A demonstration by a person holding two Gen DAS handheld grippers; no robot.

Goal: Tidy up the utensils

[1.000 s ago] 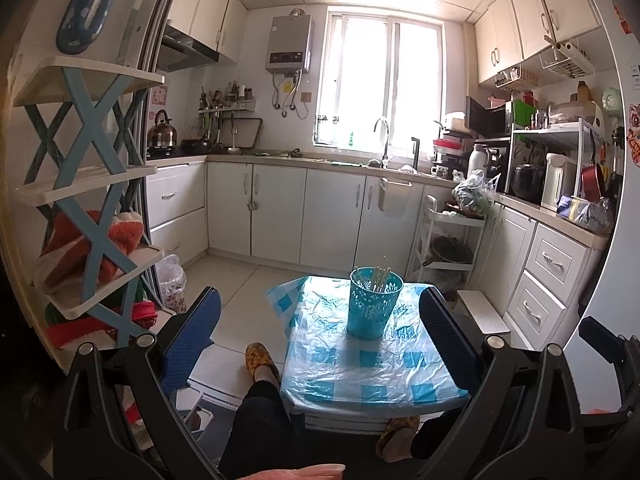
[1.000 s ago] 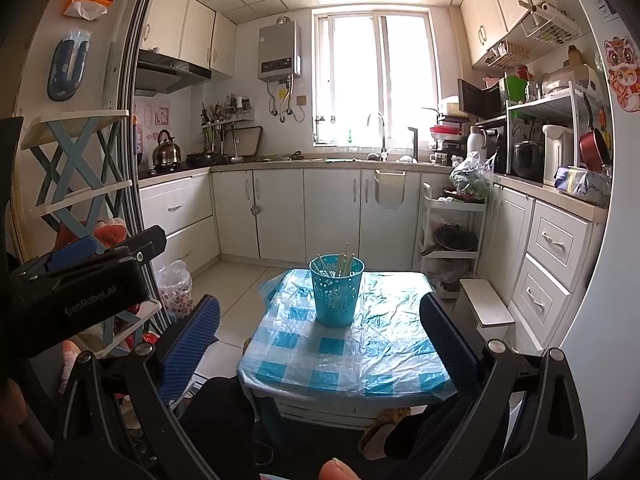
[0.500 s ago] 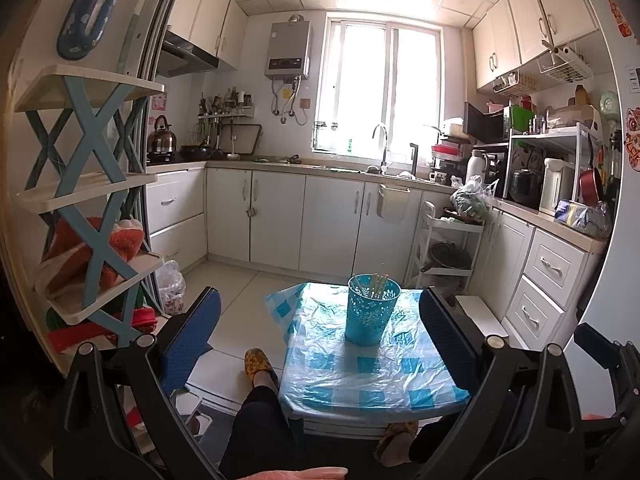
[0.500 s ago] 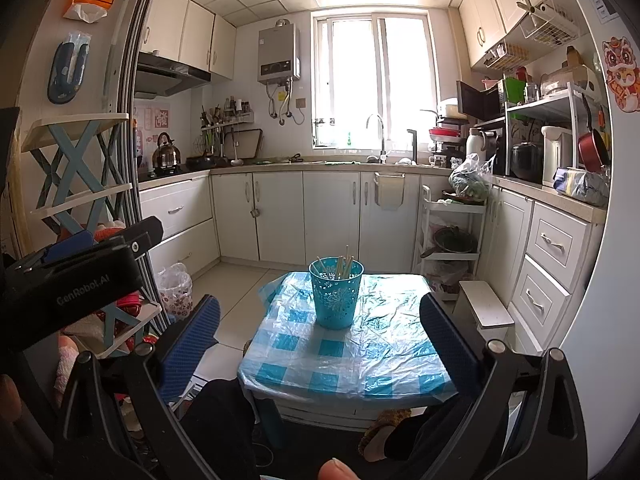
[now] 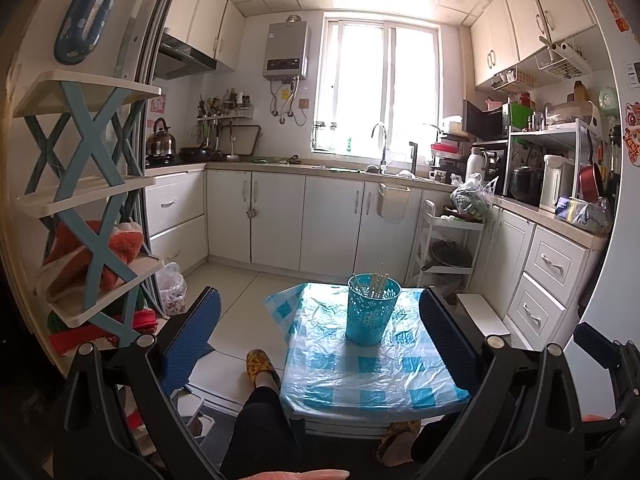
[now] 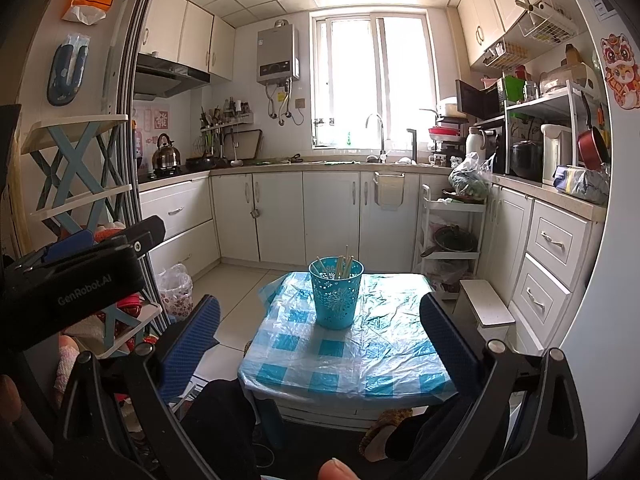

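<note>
Both left tongs (image 5: 320,336) and right tongs (image 6: 320,336) wide open, empty, now raised back from teal holder (image 5: 373,307) on worktop (image 5: 372,376); chopsticks (image 5: 376,282) inside holder, so probably finished.

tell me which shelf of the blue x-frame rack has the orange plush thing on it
The third white shelf down of the blue x-frame rack holds the orange plush item; the top shelf and second shelf look bare.
</note>
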